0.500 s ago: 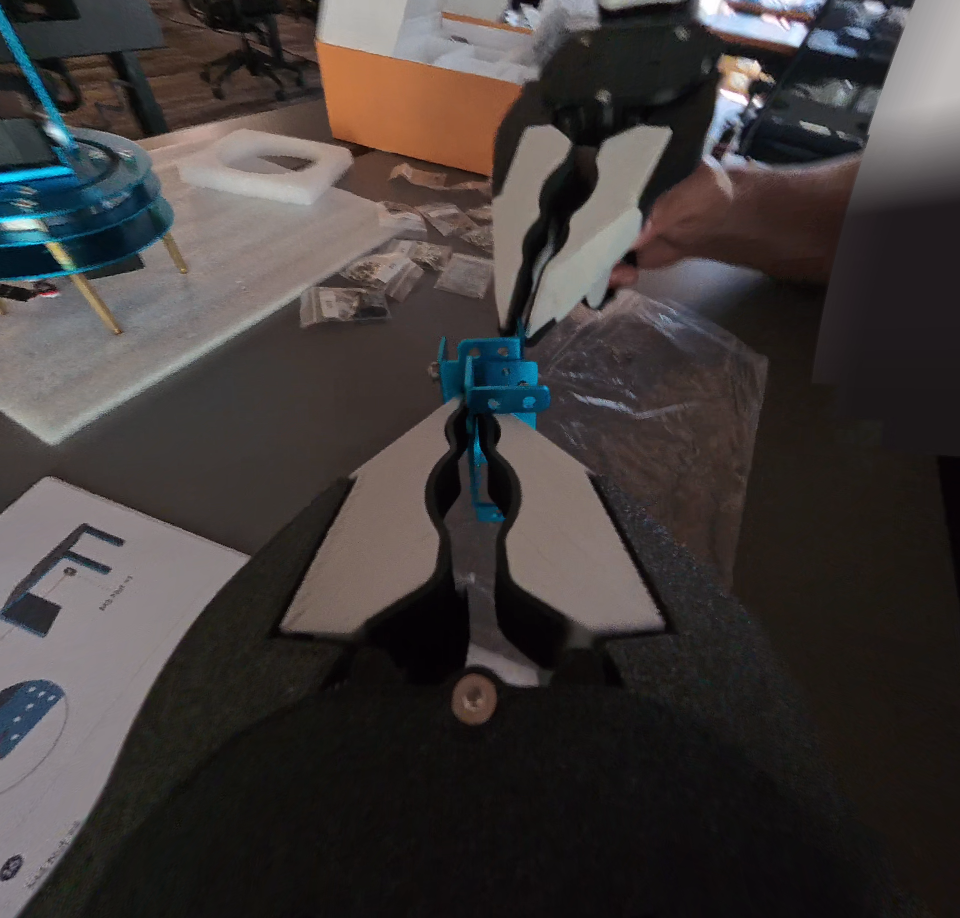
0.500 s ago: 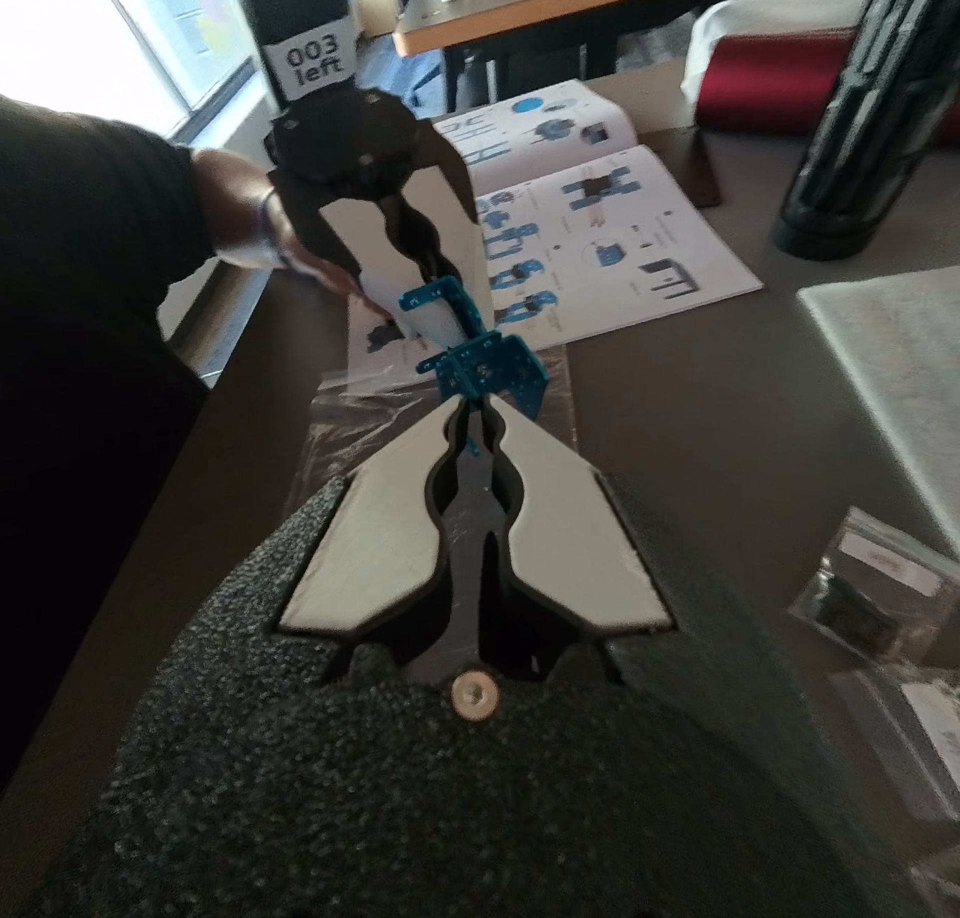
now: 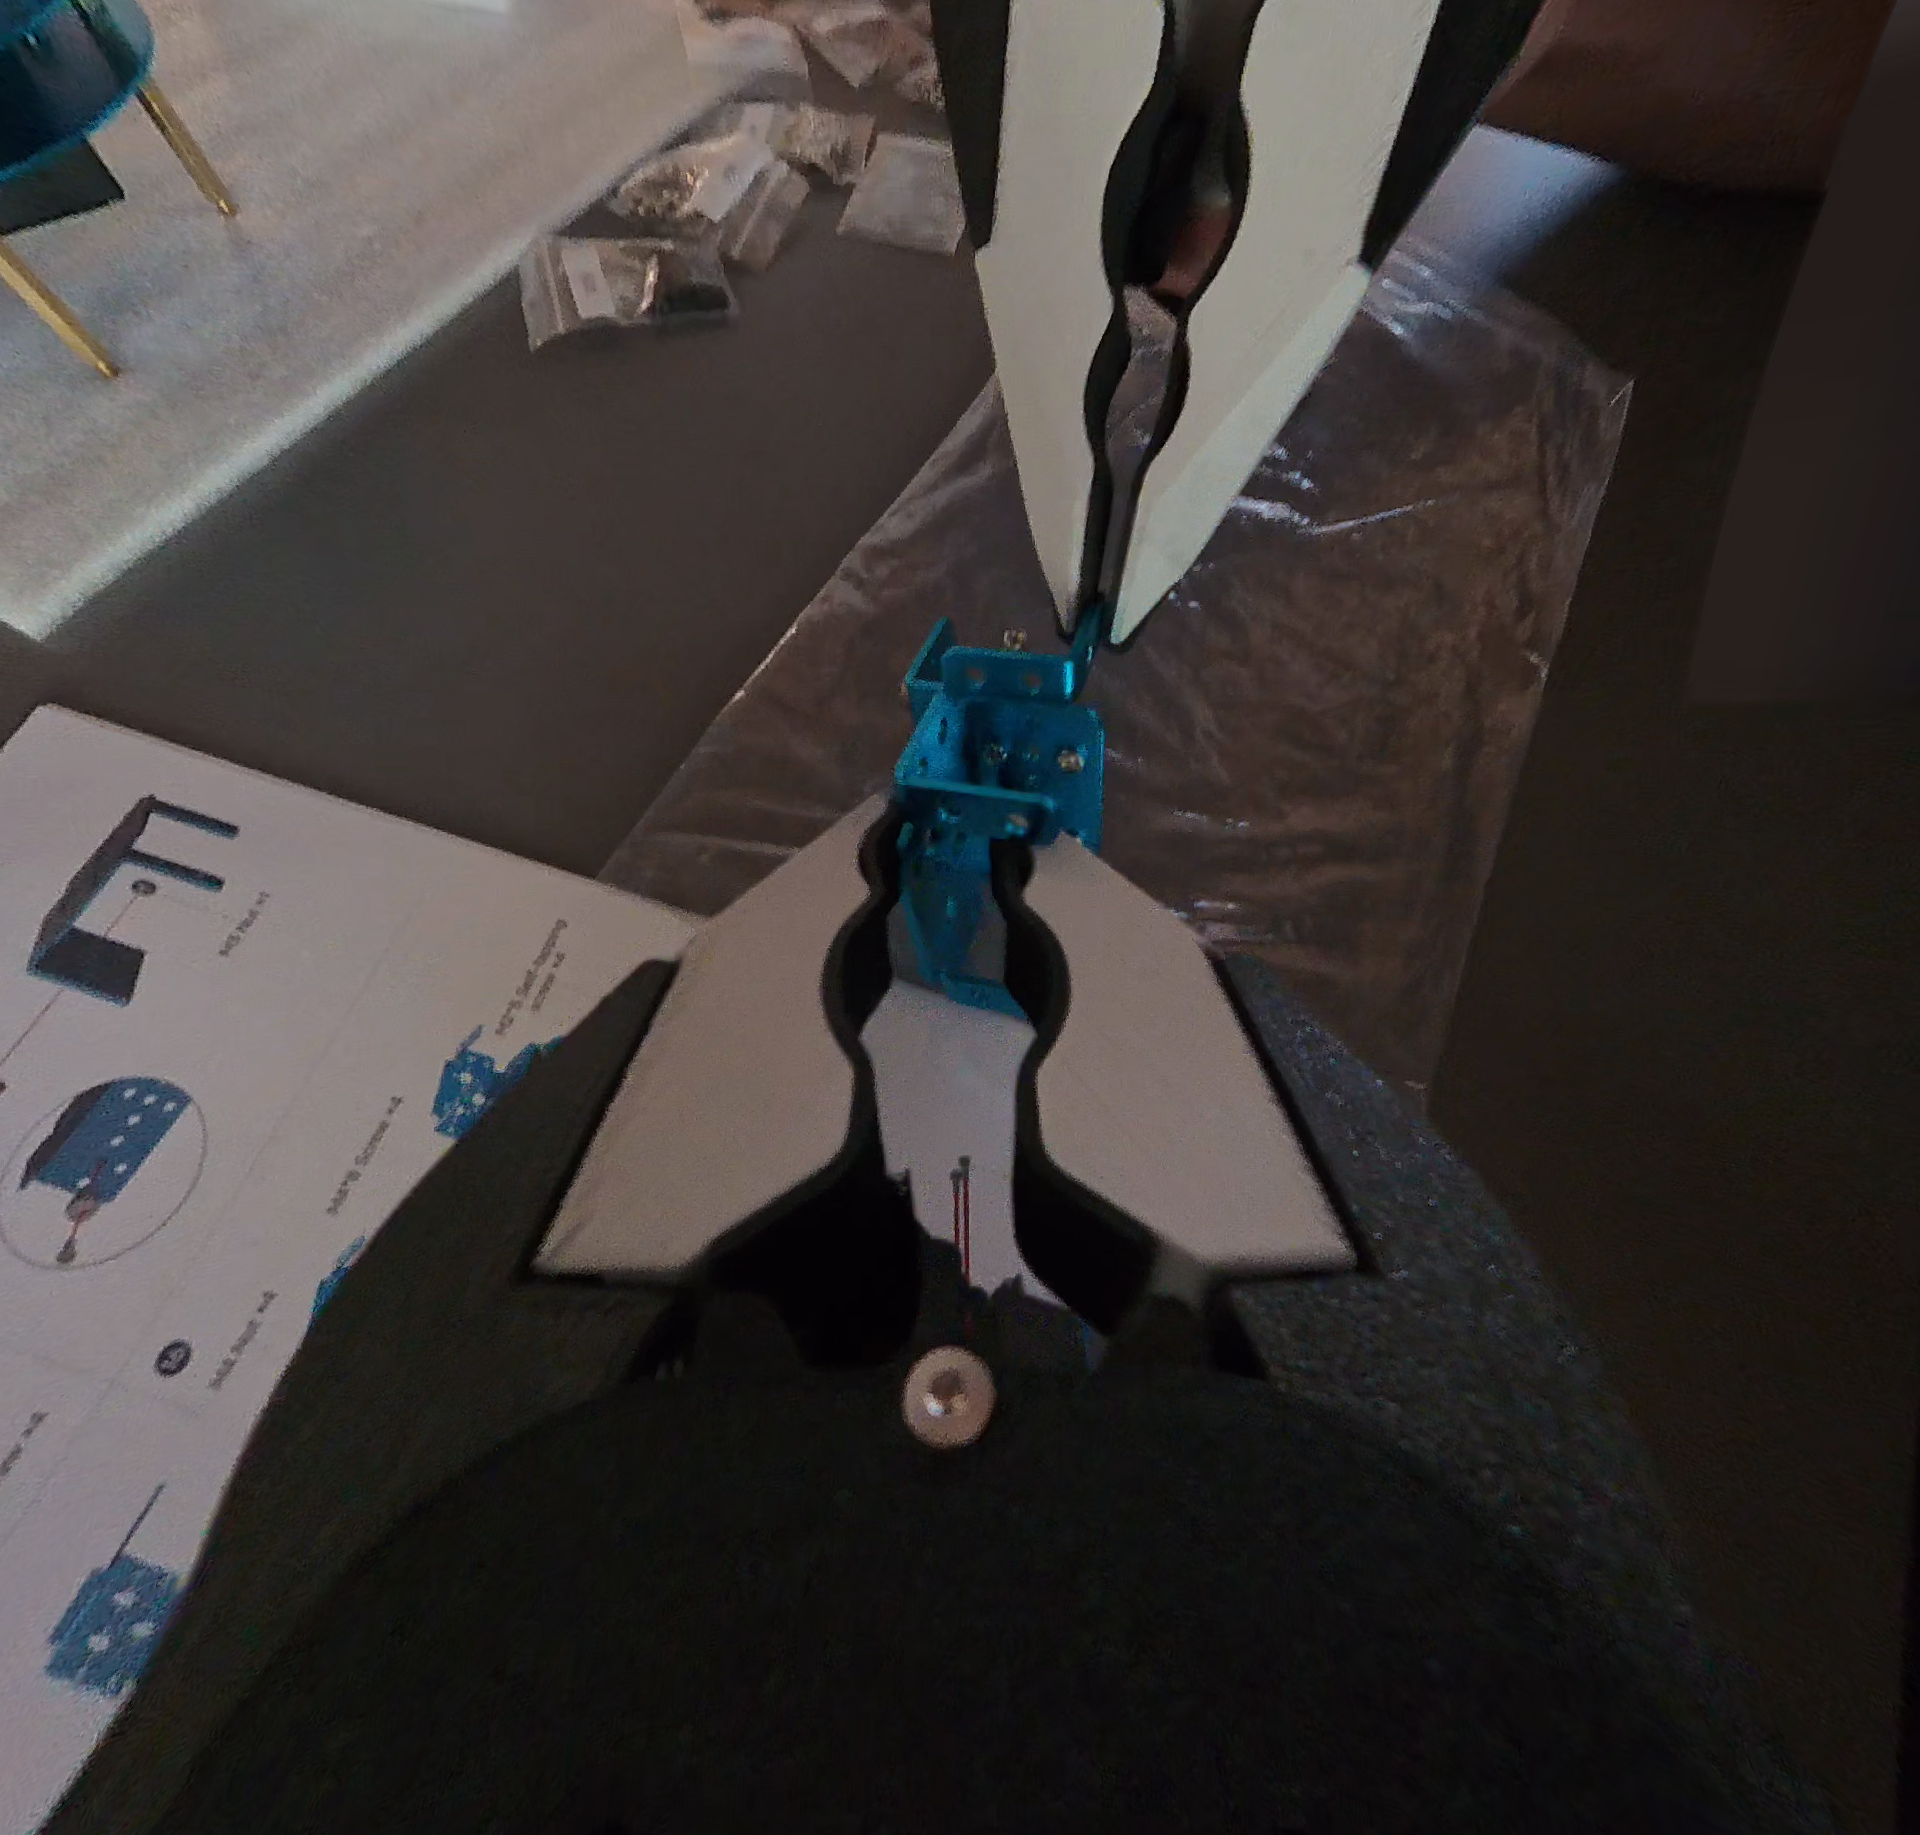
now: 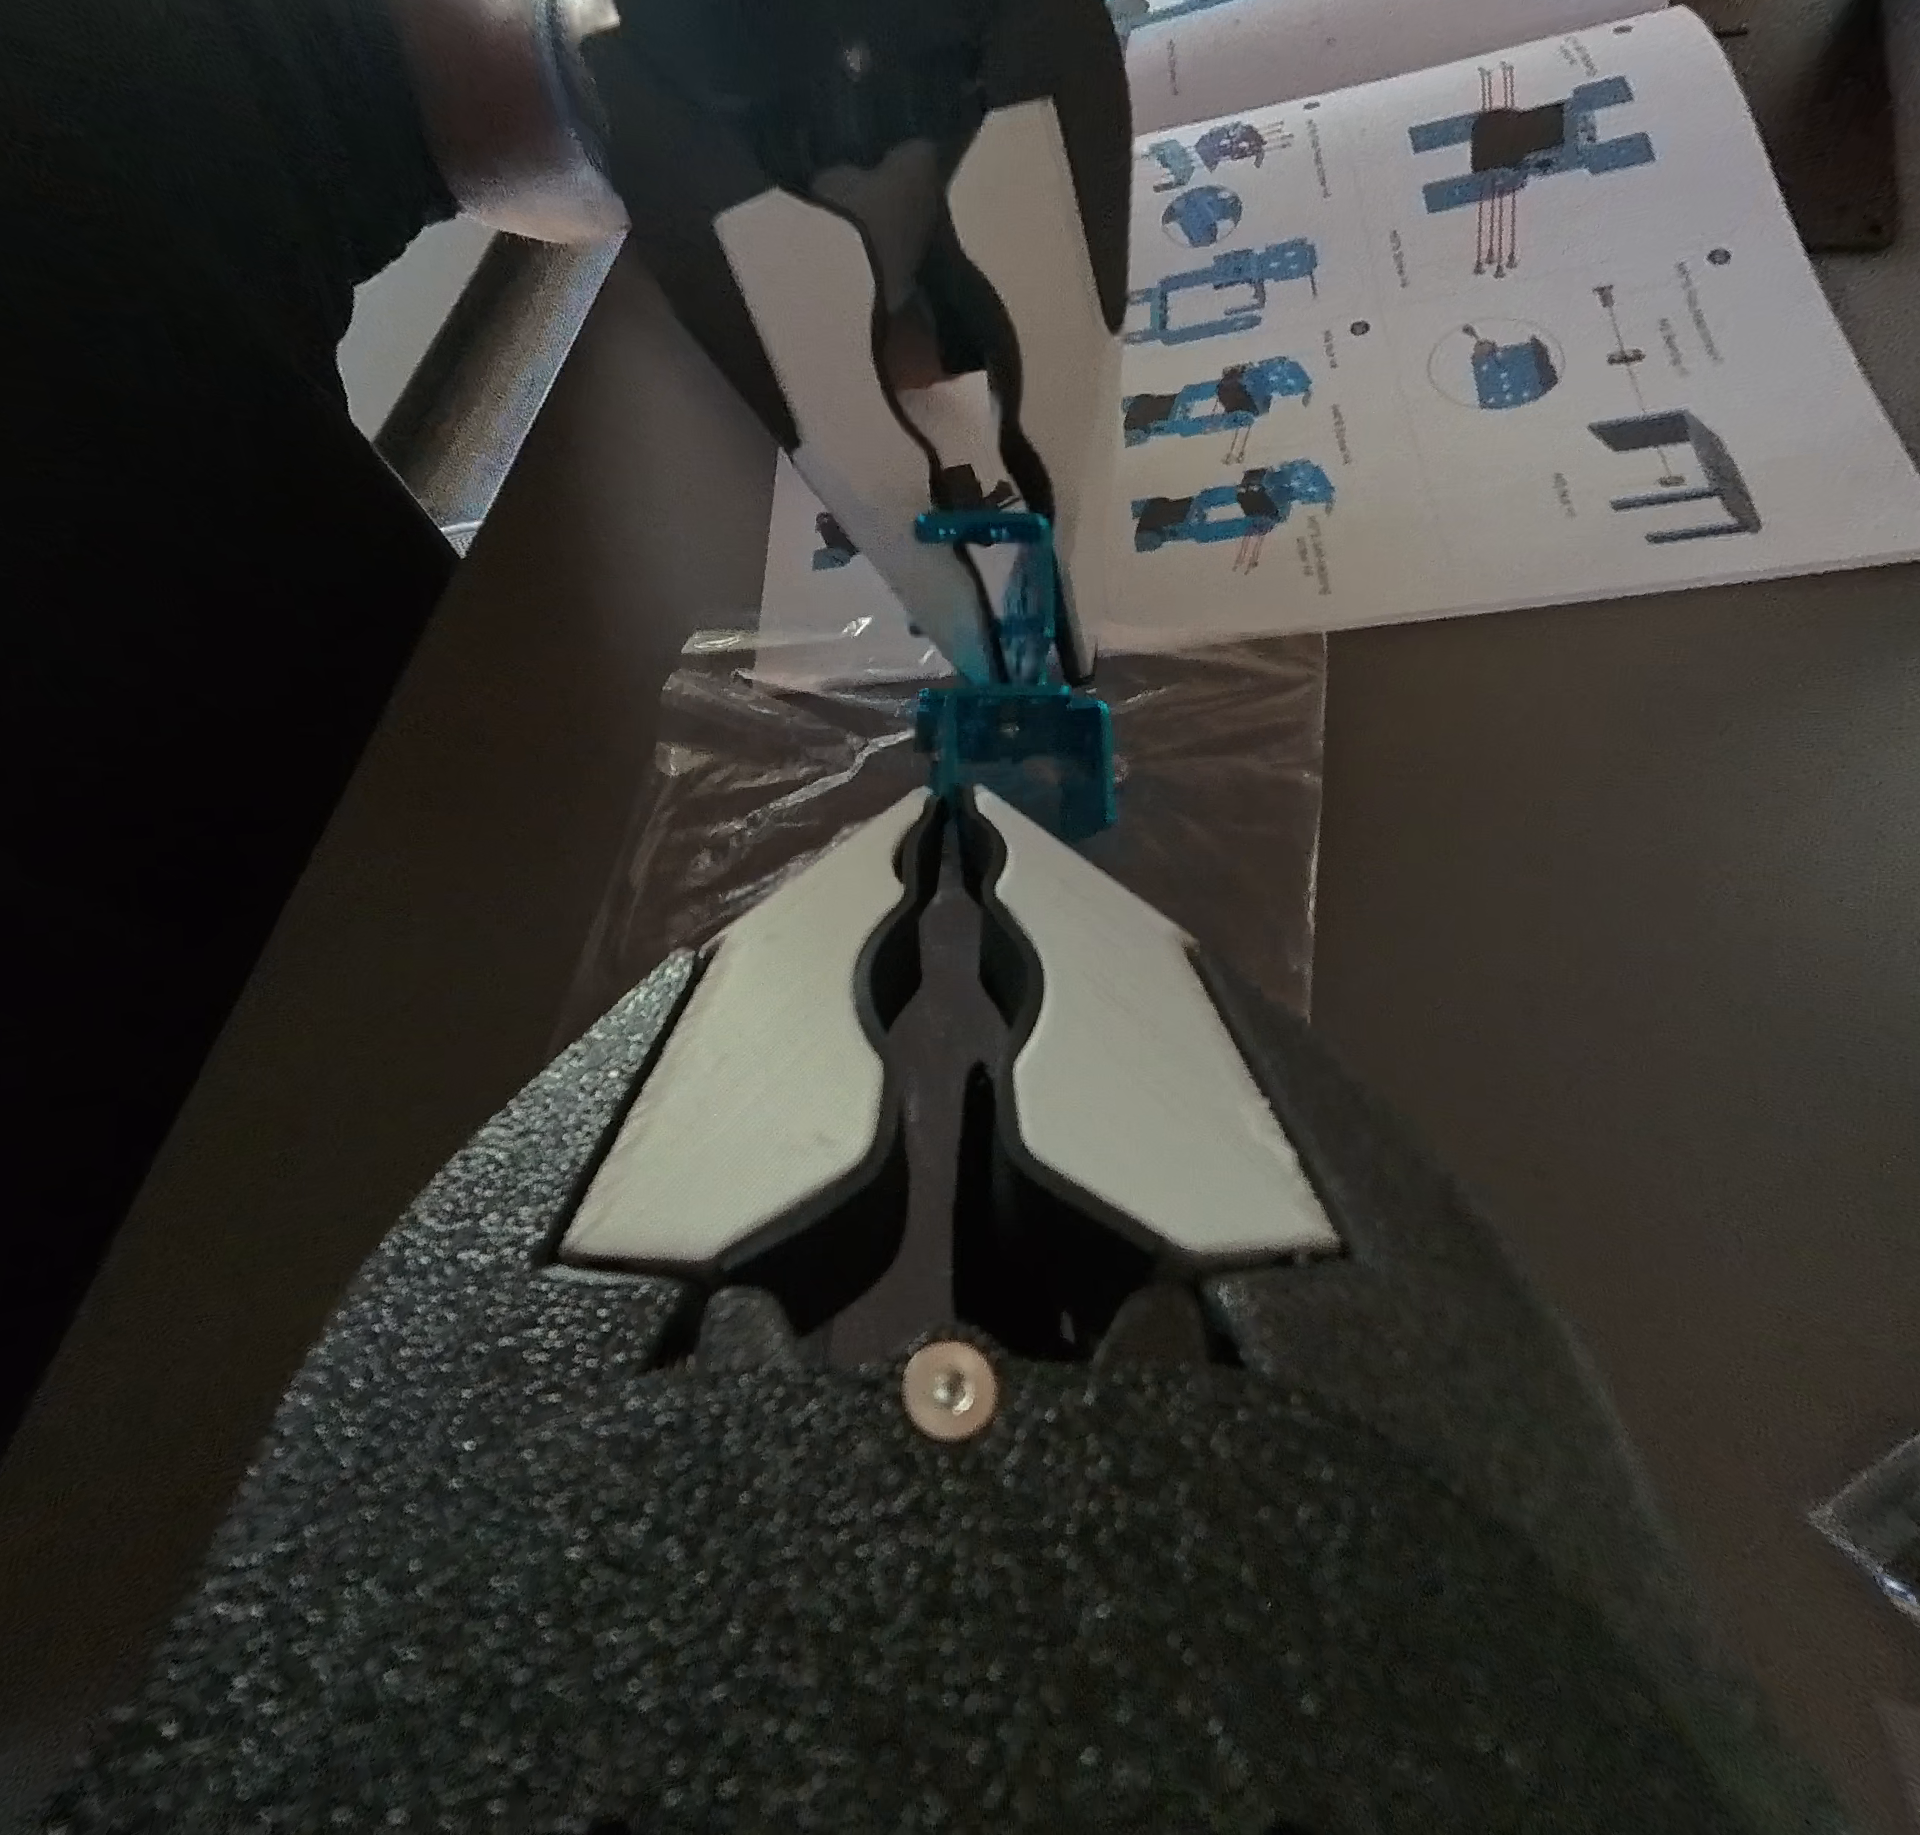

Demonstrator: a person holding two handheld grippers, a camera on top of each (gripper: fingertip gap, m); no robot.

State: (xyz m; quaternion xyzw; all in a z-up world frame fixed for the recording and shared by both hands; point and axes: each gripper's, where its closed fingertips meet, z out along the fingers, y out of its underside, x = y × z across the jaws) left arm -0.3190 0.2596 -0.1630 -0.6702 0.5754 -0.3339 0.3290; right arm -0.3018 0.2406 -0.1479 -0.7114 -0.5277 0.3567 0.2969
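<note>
I hold the left gripper [image 3: 940,829] low and level, its white fingers [image 3: 727,1058] closed to a narrow gap, clamping a small piece between their tips. My right gripper [image 4: 951,798] meets it head-on from the opposite side, tips pinched nearly together. A bare forearm [image 4: 520,164] shows behind the left gripper in the right wrist view.

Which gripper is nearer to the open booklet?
Left. The left gripper hangs over the booklet edge; the right gripper sits farther off, over the plastic bag.
</note>
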